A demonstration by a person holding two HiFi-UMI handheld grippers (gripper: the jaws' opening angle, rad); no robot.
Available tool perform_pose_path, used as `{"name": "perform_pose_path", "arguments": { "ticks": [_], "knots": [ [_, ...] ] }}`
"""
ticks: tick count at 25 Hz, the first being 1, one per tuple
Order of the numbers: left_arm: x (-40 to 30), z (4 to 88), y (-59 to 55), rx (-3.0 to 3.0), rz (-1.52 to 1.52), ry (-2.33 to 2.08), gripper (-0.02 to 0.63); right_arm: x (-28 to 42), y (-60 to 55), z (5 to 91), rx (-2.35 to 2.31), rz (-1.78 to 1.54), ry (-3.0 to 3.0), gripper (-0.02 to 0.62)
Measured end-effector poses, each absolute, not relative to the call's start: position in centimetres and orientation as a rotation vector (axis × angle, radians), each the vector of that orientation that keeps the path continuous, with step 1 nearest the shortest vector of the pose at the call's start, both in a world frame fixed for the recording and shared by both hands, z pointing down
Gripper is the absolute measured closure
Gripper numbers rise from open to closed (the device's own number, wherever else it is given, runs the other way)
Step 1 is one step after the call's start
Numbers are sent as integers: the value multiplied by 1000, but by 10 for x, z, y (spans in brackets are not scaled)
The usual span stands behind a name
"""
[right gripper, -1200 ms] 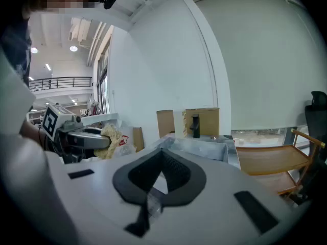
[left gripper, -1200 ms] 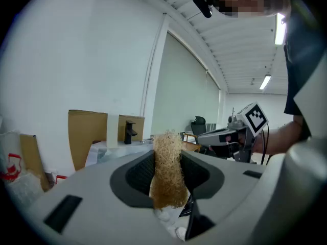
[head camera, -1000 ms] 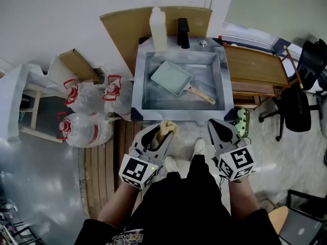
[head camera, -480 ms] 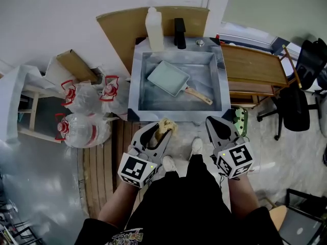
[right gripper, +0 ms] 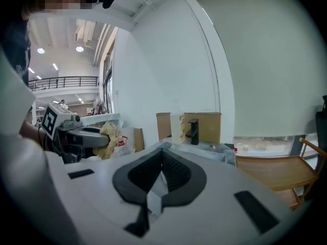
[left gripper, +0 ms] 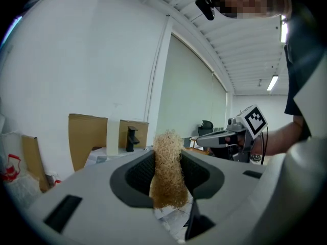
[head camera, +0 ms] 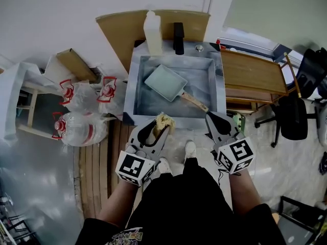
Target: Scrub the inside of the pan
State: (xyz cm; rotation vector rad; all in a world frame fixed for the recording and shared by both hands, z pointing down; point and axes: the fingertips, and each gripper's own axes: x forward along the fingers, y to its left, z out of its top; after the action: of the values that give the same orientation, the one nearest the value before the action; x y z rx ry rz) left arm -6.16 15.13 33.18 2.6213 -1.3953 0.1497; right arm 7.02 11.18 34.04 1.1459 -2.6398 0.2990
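A pale green rectangular pan with a wooden handle lies tilted inside the steel sink. My left gripper hovers at the sink's front edge, shut on a tan fibrous scrubber that sticks up between its jaws. My right gripper is level with it to the right, shut with nothing between its jaws. Both grippers are short of the pan.
A white bottle and a black faucet stand behind the sink against brown cardboard. Plastic bags lie left of the sink. A wooden table and black chairs stand to the right. Wooden slats cover the floor at left.
Both grippers have moved forward toward the sink's front edge, the left still holding the scrubber. The pan has not moved.
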Motion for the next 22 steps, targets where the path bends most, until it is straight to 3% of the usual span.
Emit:
{"name": "perform_pose_path", "arguments": {
  "ticks": [22],
  "knots": [
    [-39,348,92,2419,154,-1636,462,84,26,379,834,384,-2665,586]
  ]
}}
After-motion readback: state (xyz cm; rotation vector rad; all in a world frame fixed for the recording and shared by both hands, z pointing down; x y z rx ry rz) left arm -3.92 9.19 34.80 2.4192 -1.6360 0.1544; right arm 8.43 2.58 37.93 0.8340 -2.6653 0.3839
